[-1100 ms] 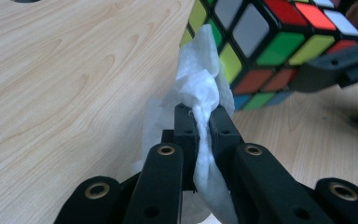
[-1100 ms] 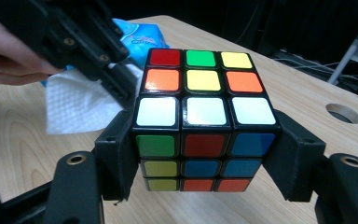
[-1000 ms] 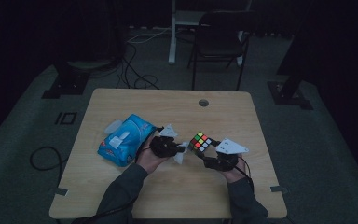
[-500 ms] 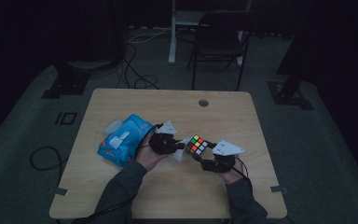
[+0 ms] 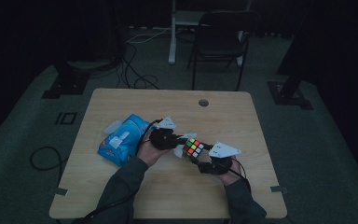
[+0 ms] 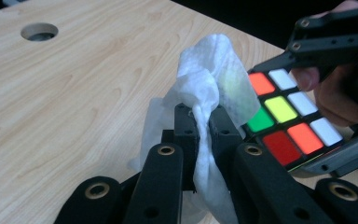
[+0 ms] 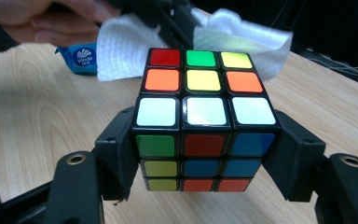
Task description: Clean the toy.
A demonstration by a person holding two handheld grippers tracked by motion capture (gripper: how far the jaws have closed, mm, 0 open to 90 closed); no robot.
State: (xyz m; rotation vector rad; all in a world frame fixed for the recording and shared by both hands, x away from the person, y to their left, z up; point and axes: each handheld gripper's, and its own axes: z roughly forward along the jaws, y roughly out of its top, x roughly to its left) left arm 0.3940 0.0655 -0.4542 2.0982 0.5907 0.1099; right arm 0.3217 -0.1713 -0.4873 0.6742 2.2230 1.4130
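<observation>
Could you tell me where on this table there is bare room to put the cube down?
The table's far strip around the cable hole is bare, as are the right part beyond the right gripper and the near edge between the forearms. It is crowded at the middle left: tissue pack, left gripper pinching a wipe, Rubik's cube.

both forearms, in dark sleeves, come in over the near edge of the table and angle toward each other at its middle. the left hand (image 5: pixel 148 150) wraps the left gripper (image 6: pixel 204 122) from below, its jaws pinched fully together on a white wipe (image 6: pixel 214 79) and aimed toward the other gripper. the right hand (image 5: pixel 223 169) grips the right gripper (image 7: pixel 205 154) nearer the table's near right corner, with its jaws part-way apart and pressed flat against two opposite sides of a colour cube (image 7: pixel 204 126), lifted off the table. the two grippers sit just beside each other, tips nearly meeting.
</observation>
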